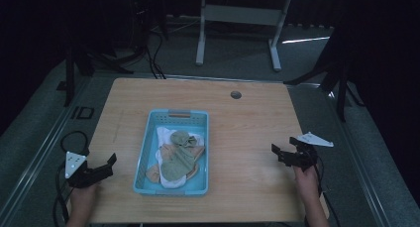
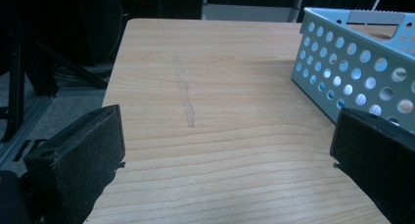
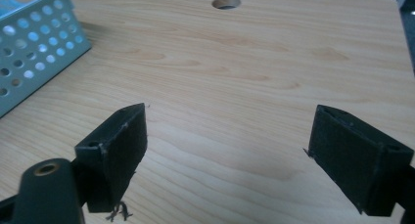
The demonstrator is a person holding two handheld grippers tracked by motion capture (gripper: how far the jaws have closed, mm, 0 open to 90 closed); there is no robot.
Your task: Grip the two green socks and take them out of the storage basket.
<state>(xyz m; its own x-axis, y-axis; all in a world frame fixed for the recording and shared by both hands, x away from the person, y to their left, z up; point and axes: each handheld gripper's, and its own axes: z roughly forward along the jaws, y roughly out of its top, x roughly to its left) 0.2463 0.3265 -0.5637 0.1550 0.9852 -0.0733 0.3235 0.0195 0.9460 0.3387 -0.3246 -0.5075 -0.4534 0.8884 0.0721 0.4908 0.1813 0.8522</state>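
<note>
Blue basket (image 1: pixel 148 152) seen at table (image 1: pixel 247 118) centre, long axis running away from person; socks (image 1: pixel 178 160) piled inside. Left gripper (image 1: pixel 96 170) held just left of basket, nearer; right gripper (image 1: pixel 289 150) well right. Both jaws spread wide, nothing held.

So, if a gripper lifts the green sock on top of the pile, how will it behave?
The green sock looks crumpled, so it is probably floppy and would sag. It seems light. Lying on other socks in the blue basket, it might drag a neighbour.

A blue perforated basket (image 1: pixel 199 152) of folded socks (image 1: pixel 177 160) sits on the wooden table (image 1: pixel 247 133).
</note>
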